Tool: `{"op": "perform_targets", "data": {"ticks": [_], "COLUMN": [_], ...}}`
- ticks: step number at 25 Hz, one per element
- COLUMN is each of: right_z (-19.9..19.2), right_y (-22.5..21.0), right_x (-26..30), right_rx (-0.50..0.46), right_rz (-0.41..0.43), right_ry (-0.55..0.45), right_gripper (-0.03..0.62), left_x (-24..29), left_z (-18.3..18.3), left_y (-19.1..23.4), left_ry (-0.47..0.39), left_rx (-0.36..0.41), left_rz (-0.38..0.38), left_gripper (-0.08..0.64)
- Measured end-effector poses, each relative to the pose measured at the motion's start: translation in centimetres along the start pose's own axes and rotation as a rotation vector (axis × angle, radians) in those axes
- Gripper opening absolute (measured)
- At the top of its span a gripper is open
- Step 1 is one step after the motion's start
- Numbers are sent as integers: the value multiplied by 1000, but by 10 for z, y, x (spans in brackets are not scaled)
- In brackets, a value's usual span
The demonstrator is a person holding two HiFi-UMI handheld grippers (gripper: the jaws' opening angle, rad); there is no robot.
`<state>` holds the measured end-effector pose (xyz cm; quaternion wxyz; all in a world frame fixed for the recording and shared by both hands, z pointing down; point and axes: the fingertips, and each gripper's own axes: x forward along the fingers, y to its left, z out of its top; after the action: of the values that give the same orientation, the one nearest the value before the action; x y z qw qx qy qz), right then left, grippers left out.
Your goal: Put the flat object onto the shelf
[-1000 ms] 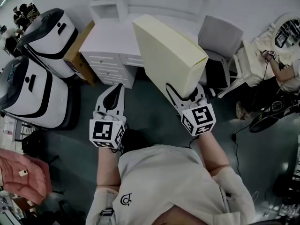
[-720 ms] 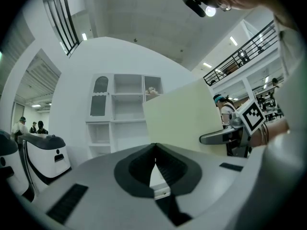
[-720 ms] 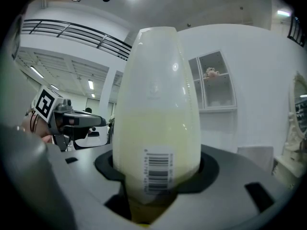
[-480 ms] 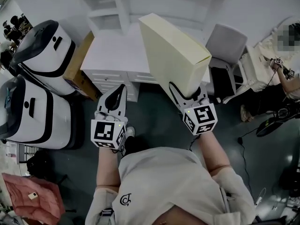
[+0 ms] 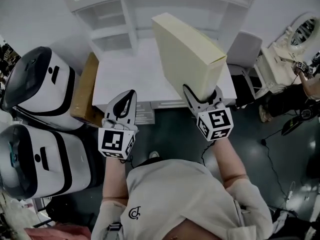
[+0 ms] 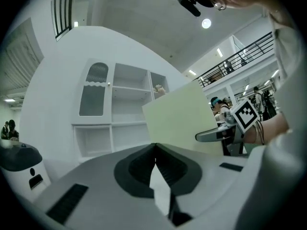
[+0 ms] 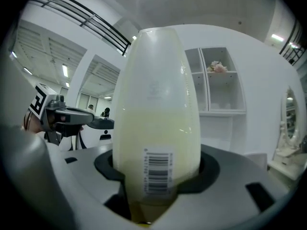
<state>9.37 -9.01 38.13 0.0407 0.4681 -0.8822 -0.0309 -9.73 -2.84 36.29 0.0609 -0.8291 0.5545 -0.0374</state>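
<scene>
Now my right tongs (image 5: pixel 202 92) clamp the flat box (image 5: pixel 187 54) above the counter (image 5: pixel 125 76); my left tongs (image 5: pixel 131 93), together and empty, hover at its near edge. The shelf (image 5: pixel 107 21) rises behind the counter.

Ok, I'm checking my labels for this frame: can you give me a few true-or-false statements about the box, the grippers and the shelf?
1. The right gripper grips the box. True.
2. The left gripper holds the box too. False: it is shut and empty.
3. The box sits on the shelf. False: it is held on edge in the gripper, short of the shelf.
4. A barcode shows on the box's narrow edge. True.
</scene>
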Motion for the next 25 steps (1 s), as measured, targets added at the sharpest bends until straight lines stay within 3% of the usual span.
{"op": "perform_targets", "data": {"ticks": [7, 14, 19, 25], "right_z": [32, 72, 113, 159], "right_y": [7, -29, -51, -73], "right_x": [53, 89, 123, 155], "right_rx": [-32, -165, -326, -628], "right_rz": [-96, -196, -244, -314], "right_ry": [4, 26, 32, 63], "right_gripper": [275, 278, 279, 279], "left_x": [26, 46, 60, 75], "left_z": [2, -6, -11, -10], "left_y": [65, 77, 87, 92], "left_ry": [-22, -12, 8, 22], "left_rx": [-6, 6, 7, 45], "left_rz": [-53, -80, -92, -88], "left_gripper": [14, 13, 14, 14]}}
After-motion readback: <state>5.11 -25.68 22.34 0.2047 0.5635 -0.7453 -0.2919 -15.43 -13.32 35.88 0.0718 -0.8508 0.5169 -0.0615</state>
